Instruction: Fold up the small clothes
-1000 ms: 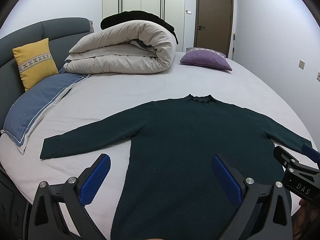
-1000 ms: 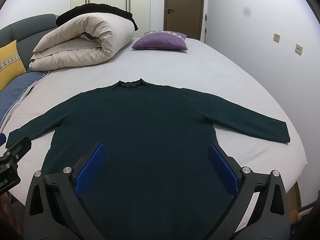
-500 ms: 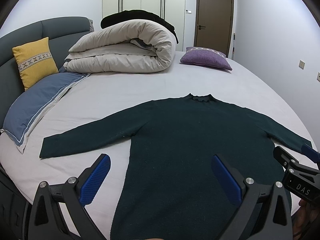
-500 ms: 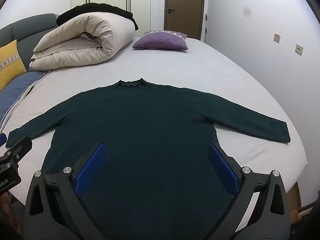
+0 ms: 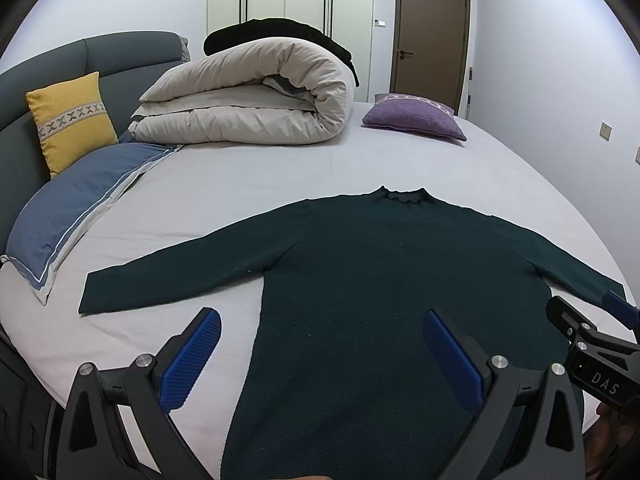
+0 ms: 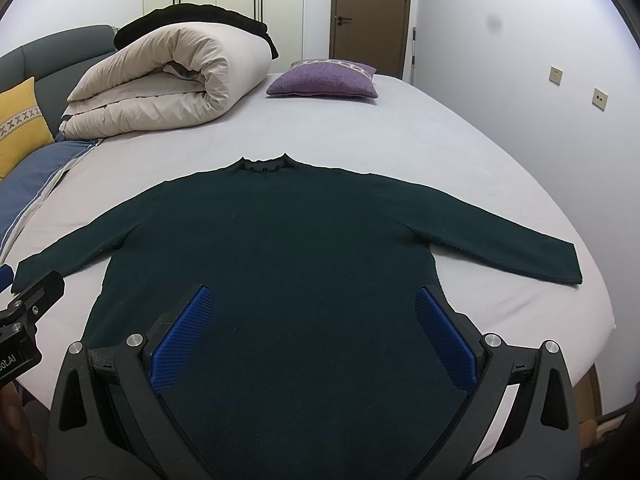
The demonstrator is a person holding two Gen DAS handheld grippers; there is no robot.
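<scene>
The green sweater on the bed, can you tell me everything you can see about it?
The sweater is very dark green, looks like soft knit, with a small ruffled collar and two long sleeves. It lies flat and unfolded on the pale bed sheet, sleeves spread out to both sides, collar pointing toward the rolled duvet. Only the sheet touches it; both open grippers hover above its lower part.
</scene>
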